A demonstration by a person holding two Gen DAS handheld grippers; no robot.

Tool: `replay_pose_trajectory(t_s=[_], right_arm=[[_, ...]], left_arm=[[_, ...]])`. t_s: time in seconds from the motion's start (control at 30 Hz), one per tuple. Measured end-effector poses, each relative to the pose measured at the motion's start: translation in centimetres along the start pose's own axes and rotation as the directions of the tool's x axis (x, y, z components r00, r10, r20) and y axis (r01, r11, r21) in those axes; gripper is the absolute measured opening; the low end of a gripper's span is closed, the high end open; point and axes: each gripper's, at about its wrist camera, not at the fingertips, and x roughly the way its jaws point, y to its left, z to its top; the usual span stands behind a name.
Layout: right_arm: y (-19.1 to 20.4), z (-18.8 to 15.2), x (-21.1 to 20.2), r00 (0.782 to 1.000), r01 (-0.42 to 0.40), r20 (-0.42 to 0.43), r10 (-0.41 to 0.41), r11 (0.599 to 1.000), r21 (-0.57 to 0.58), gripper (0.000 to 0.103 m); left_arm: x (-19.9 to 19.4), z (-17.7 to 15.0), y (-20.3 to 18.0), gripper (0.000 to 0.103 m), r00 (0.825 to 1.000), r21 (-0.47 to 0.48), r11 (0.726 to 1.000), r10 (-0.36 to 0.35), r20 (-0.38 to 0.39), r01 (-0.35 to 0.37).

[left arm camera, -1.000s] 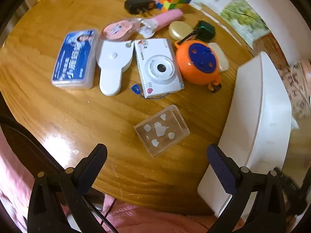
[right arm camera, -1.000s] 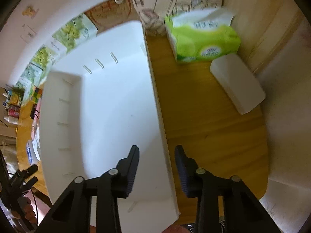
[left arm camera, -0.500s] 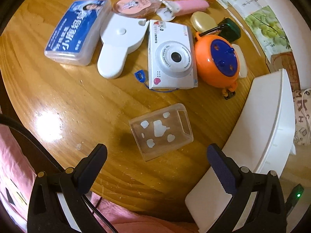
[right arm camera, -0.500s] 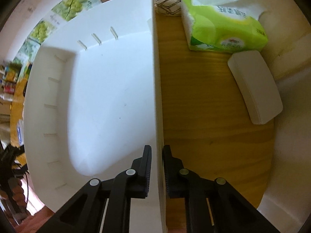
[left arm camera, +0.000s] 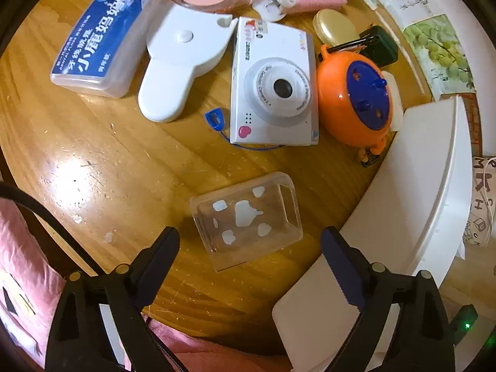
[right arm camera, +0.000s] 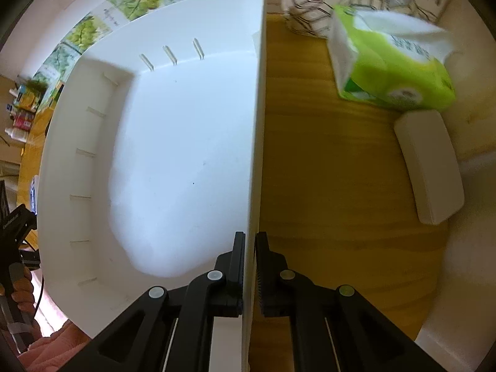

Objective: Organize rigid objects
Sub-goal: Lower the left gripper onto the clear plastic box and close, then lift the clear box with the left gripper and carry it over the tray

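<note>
Right wrist view: the right gripper [right arm camera: 250,248] is clamped tight on the near wall of the white bin [right arm camera: 173,142], one pad on each face. Beyond lie a green tissue pack [right arm camera: 393,65] and a white case [right arm camera: 429,167]. Only the left wrist view shows the left gripper [left arm camera: 249,246], jaws wide and just narrowing, touching nothing, over a clear plastic box [left arm camera: 248,218] on the wooden table [left arm camera: 102,170]. Farther off lie a white camera [left arm camera: 274,85] and an orange reel [left arm camera: 356,102].

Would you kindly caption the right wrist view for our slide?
Right gripper shut on the empty white bin's wall, a green tissue pack beyond.
</note>
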Motion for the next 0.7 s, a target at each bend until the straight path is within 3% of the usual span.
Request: replay_pose_trajectory(t_s=[0.27,0.7], right_arm=[[1.4,-1.3,-1.3,0.999,0.032,0.014,-0.031,0.996,-0.089,0.007],[1.2,-0.4,-2.2,0.999,0.033,0.012,-0.033,0.996,-0.08,0.007]], left_arm=[[0.1,0.4,0.6,0.069,1.0,-0.031,0.999,0.018,-0.003,-0.018],[-2.4,1.9,-0.5,0.064,0.999,0.013,0.999,0.043,0.027,-0.043]])
